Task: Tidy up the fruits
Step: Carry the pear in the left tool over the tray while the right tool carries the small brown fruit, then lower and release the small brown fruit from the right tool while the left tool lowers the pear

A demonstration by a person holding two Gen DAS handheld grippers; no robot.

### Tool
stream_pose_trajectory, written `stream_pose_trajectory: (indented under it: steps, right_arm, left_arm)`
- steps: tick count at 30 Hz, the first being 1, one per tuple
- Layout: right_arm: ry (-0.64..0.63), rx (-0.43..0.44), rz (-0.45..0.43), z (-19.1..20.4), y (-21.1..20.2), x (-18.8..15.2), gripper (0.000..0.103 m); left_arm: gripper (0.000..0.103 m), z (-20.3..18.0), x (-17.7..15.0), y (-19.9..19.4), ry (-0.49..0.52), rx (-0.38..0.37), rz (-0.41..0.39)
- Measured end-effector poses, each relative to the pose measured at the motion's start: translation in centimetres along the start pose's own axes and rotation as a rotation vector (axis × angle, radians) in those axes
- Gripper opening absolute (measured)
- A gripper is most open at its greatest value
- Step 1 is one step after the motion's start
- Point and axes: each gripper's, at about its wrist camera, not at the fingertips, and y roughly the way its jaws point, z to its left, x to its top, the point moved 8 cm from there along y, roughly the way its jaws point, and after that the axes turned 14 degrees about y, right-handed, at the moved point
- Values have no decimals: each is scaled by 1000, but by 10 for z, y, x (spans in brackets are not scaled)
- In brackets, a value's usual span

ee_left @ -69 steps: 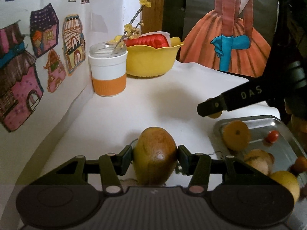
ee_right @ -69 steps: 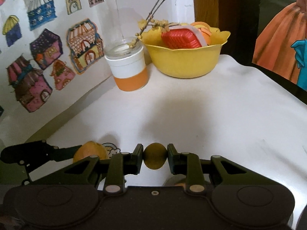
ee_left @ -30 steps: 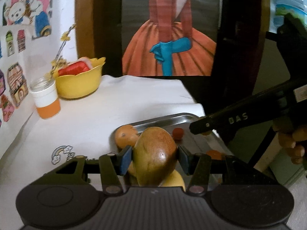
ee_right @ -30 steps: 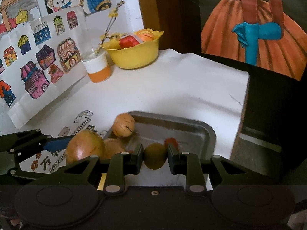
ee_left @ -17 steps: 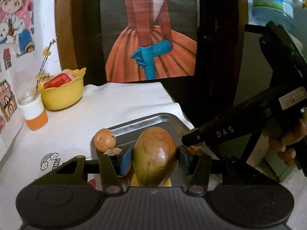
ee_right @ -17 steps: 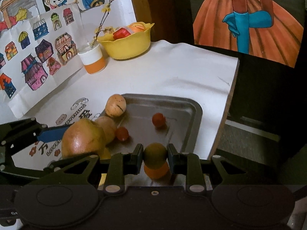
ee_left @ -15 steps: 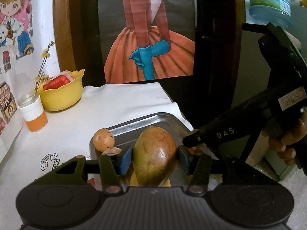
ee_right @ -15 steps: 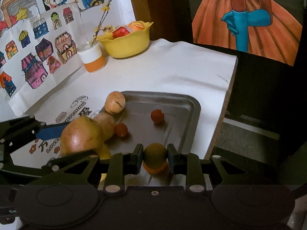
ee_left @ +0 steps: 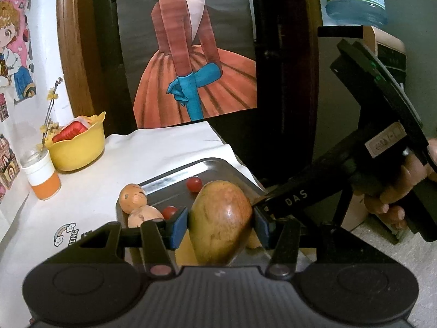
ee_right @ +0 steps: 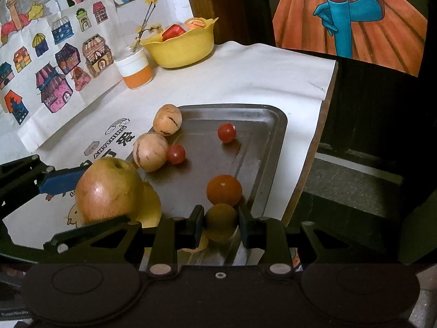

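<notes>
1. Left wrist view: my left tool [ee_left: 221,225] pinches a large mango [ee_left: 220,221] above the near end of the metal tray [ee_left: 218,165]. The mango bulges well past the pads, so I judge a sudden release could send it rolling onto the cherry tomato [ee_left: 170,212] or off the table [ee_left: 153,158]. My right tool [ee_left: 262,205] reaches in from the right, its tip close to the mango; a bump looks possible.

2. Right wrist view: my right tool [ee_right: 220,222] pinches a small olive-green fruit [ee_right: 220,220] over the tray's near right edge. Dropped here, it may strike the orange fruit [ee_right: 224,190]. The tray also holds two tan fruits [ee_right: 150,151]; the yellow bowl [ee_right: 183,46] carries red and orange items.
</notes>
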Motion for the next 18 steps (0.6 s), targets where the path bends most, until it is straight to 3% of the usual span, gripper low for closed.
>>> stream_pose_trajectory:
  steps: [12, 18]
  right_arm:
    - [16, 22, -6, -1, -7, -10, 29]
    - [14, 32, -5, 1, -13, -20, 29]
  left_arm:
    - [56, -14, -6, -10, 2, -21, -2]
    - [56, -21, -17, -9, -14, -46, 33]
